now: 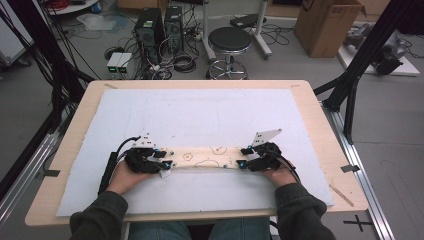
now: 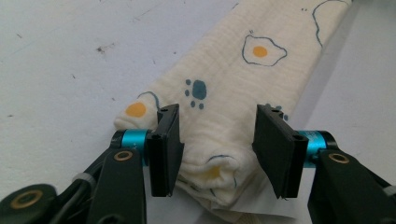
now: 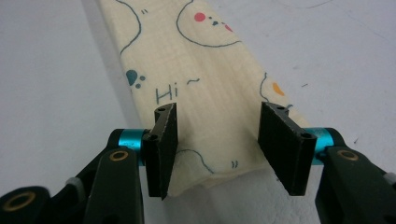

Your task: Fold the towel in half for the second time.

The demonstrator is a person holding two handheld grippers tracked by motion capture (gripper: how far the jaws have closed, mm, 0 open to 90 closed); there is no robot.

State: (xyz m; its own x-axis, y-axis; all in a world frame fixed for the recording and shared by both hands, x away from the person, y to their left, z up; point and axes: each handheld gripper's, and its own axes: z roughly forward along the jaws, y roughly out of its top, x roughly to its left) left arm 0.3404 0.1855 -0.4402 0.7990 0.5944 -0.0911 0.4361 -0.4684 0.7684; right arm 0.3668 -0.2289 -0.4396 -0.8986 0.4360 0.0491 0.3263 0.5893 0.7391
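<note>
Both forearms come in from the bottom of the high view in dark sleeves, spread apart, each hand wrapped around a gripper lying low over the table (image 1: pixel 320 125). The left gripper (image 1: pixel 167 165) points right and the right gripper (image 1: pixel 242 159) points left, so they face each other across the cloth (image 1: pixel 205 157), one at each end.

The cloth is folded into a long narrow strip lying flat on the white mat (image 1: pixel 200 115), near the front edge of the table. It's a cream, crinkly, gauzy sort of fabric with a cartoon print: fried eggs, blue paw prints, blob outlines, a little "Hi~".

In the left gripper view the left gripper (image 2: pixel 217 149) has its flat black jaws standing apart, straddling the rolled, bunched end of the cloth (image 2: pixel 219 88). I can't tell for sure if the left pad brushes the fabric, but nothing is squeezed. In the right gripper view the right gripper (image 3: pixel 229 151) is the same deal, jaws apart over the flatter folded end of the cloth (image 3: pixel 205 112), not pinching it.

The mat is a bit scuffed, with small dark specks.
</note>
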